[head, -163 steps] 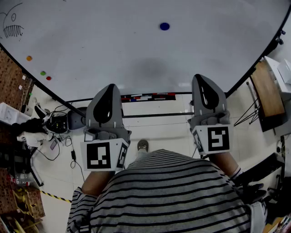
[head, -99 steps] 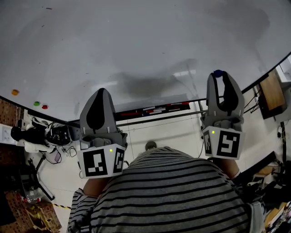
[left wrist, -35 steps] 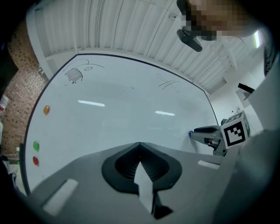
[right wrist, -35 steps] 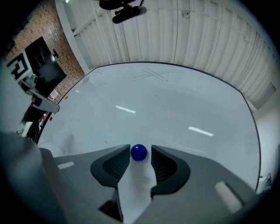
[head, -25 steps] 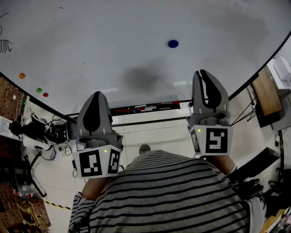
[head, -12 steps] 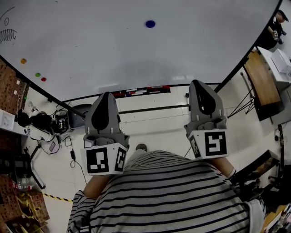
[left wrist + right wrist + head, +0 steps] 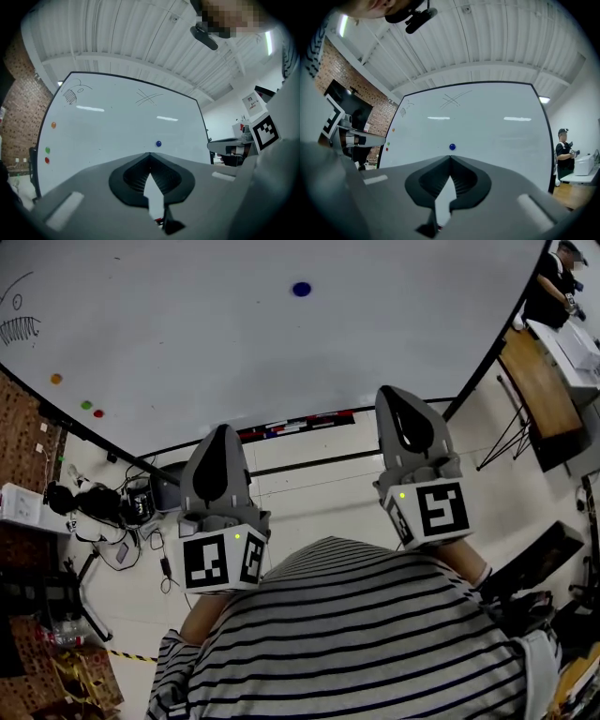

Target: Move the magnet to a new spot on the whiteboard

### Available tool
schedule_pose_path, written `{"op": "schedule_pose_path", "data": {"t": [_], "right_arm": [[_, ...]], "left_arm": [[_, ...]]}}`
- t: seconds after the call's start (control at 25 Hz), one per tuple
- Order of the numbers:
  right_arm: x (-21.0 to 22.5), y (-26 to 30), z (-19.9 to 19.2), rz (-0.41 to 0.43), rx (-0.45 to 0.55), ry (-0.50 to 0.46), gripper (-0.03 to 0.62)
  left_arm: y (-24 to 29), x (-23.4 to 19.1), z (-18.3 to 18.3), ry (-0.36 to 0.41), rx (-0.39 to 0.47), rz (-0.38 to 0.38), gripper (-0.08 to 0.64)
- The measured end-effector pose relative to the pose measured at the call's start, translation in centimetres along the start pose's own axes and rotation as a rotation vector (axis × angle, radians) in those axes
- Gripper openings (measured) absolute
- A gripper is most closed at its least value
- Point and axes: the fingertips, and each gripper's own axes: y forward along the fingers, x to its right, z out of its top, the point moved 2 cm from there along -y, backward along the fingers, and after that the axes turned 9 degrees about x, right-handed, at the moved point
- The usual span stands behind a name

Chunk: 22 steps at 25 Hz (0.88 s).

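Observation:
A small round blue magnet (image 7: 301, 289) sticks to the white whiteboard (image 7: 187, 324), with nothing touching it. It also shows just above the jaw tips as the blue magnet (image 7: 158, 144) in the left gripper view and the blue magnet (image 7: 452, 147) in the right gripper view. My left gripper (image 7: 221, 432) and right gripper (image 7: 392, 392) hang side by side below the board's lower edge, well back from it. On both the jaws are shut tip to tip with nothing between them: left gripper (image 7: 150, 153), right gripper (image 7: 450, 157).
Orange (image 7: 56, 379), green (image 7: 86, 405) and red (image 7: 98, 413) magnets sit at the board's left edge under a doodle (image 7: 19, 326). Markers lie in the tray (image 7: 300, 425) along the board's bottom. A wooden desk (image 7: 536, 390) and a person (image 7: 563, 140) are to the right.
Four seconds ago the right gripper held the blue magnet away from the board. A second ago the magnet was on the board and the right jaws were slightly apart; they have closed and pulled back.

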Motion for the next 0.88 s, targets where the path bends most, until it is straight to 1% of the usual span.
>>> {"op": "schedule_pose_path", "data": {"t": [0.24, 0.44, 0.64, 0.88], "right_arm": [[-3.7, 1.6, -0.4, 0.084, -0.008, -0.036, -0.009], [-4.9, 2.0, -0.4, 0.092, -0.007, -0.021, -0.009], [-5.2, 2.2, -0.1, 0.091, -0.011, -0.024, -0.009], [-6.5, 2.2, -0.2, 0.104, -0.016, -0.036, -0.009]], "left_arm": [[-0.8, -1.6, -0.2, -0.035, -0.010, 0.003, 0.015], [-1.3, -2.1, -0.6, -0.055, -0.030, -0.005, 0.015], [-1.3, -2.3, -0.2, -0.049, -0.027, -0.022, 0.015], [-1.8, -2.3, -0.5, -0.049, -0.044, -0.051, 0.015]]}}
